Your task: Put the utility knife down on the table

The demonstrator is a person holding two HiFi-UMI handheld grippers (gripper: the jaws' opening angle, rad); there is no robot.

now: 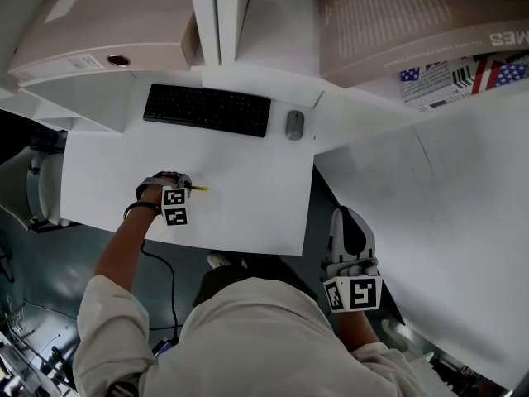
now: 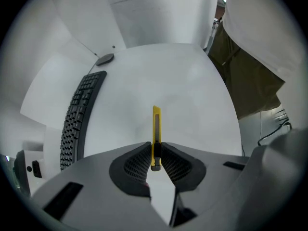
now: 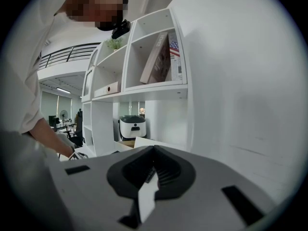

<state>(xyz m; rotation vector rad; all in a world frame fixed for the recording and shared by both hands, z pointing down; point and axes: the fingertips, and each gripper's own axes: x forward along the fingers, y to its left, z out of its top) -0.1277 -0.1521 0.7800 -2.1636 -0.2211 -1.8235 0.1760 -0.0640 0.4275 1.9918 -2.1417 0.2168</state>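
A slim yellow utility knife (image 2: 156,127) sticks out forward from my left gripper (image 2: 155,148), whose jaws are shut on its rear end. In the head view the left gripper (image 1: 187,186) is low over the white table (image 1: 248,205), left of its middle, and the knife (image 1: 199,188) points right. Whether the knife touches the tabletop I cannot tell. My right gripper (image 1: 342,215) hangs off the table's right front corner, in the gap beside a second white surface. Its jaws (image 3: 153,150) are shut with nothing between them.
A black keyboard (image 1: 207,110) and a grey mouse (image 1: 294,125) lie along the table's far edge. White shelving (image 3: 144,71) with books faces the right gripper. A large white tabletop (image 1: 438,222) spreads to the right. A black cable (image 1: 169,279) hangs below the left arm.
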